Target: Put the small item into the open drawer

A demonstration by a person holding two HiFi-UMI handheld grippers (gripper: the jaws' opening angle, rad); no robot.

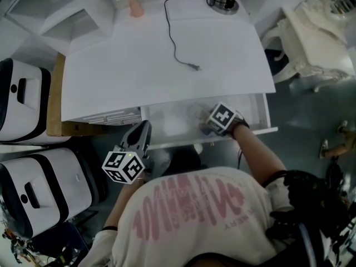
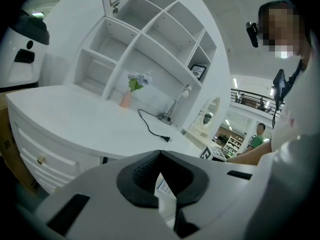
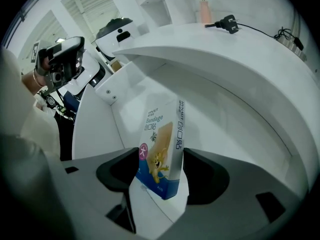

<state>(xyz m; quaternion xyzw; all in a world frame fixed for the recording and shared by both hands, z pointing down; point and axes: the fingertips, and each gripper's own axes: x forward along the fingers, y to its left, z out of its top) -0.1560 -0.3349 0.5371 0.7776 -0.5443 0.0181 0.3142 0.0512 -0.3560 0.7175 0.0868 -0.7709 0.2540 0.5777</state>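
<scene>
- Nearest in the head view is the person's white shirt [image 1: 189, 216] with pink print, a forearm reaching forward on each side of it.
- On the right, the right gripper [image 3: 160, 156] points steeply down into the open drawer [image 1: 261, 113], with its marker cube uppermost.
- Its jaws stand wide apart. The bandage box [image 3: 161, 134] stands on edge between them, a little tilted, inside the drawer's walls. The pads sit just beside its two broad faces, and no squeeze shows.
- On the left, the left gripper [image 1: 142, 128] is held outside the drawer, just in front of its left end, aimed slightly downward toward the table [image 1: 139, 65].
- Its jaws are closed, tip against tip, with nothing gripped.
- The drawer is white and is pulled out from under the table's front edge.
- A black cord [image 1: 173, 35] trails across the tabletop, and its plug lies loose near the middle.
- At the far edge stand a pink vase [image 1: 133, 1] of small flowers and the round base of a lamp [image 1: 227, 4].
- A white shelf unit [image 2: 150, 39] rises behind the table, and a white ornate chair [image 1: 311, 38] stands off to the table's right.
</scene>
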